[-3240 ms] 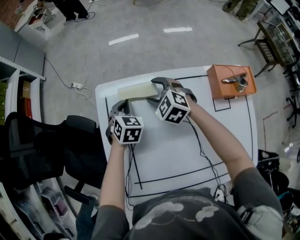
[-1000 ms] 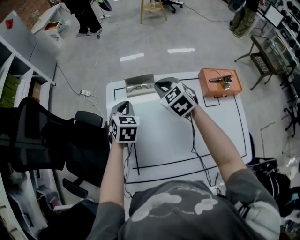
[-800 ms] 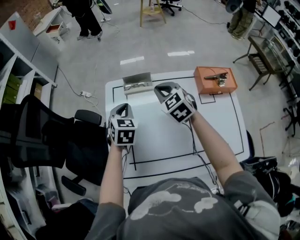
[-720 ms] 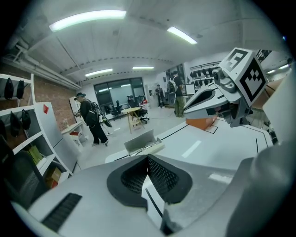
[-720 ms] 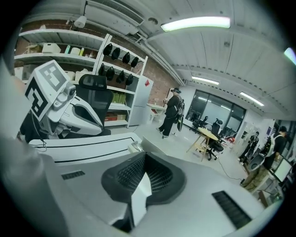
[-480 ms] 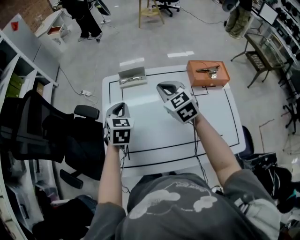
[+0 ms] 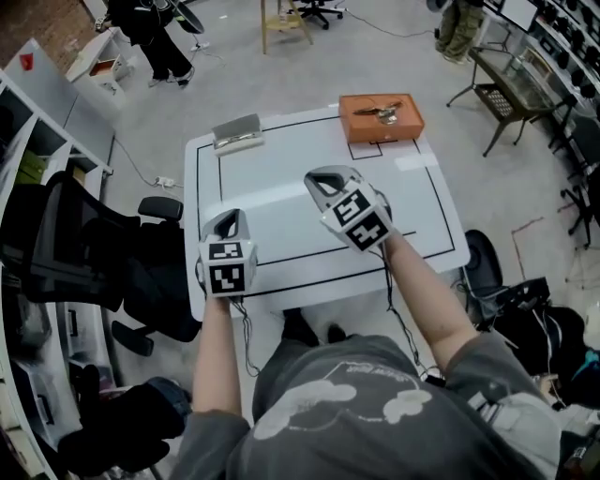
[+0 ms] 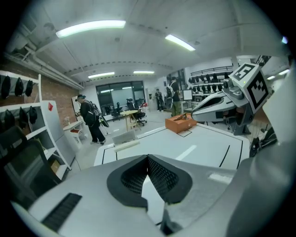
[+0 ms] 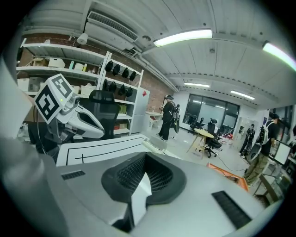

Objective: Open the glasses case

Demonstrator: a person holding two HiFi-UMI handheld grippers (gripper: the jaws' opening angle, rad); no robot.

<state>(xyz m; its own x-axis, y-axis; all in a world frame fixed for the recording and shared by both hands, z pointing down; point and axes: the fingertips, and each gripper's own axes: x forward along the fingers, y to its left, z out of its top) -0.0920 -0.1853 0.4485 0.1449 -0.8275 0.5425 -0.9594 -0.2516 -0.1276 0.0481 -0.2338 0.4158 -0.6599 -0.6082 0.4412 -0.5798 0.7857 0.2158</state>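
Both grippers have pulled back toward the person. The left gripper [image 7: 229,217] and right gripper [image 7: 323,176] each have their jaws pressed together on nothing. The pale, hinged hard-shell glasses case [image 7: 236,131] sits well ahead of the left gripper on the white, black-lined table [image 7: 281,187]. Its lid is now raised, so the opening looks finished.

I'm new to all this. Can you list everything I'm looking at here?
table: one, white with black lines, centre
glasses case: one, grey, open, table's far left corner
box: one, orange, table's far right
metal object: one, silver, on the box
chair: one, black, left of table
shelves: one unit, white, far left
stool: one, wooden, beyond table
bystander: one, dark clothes, far left
left gripper: grey, shut, empty
right gripper: grey, shut, empty
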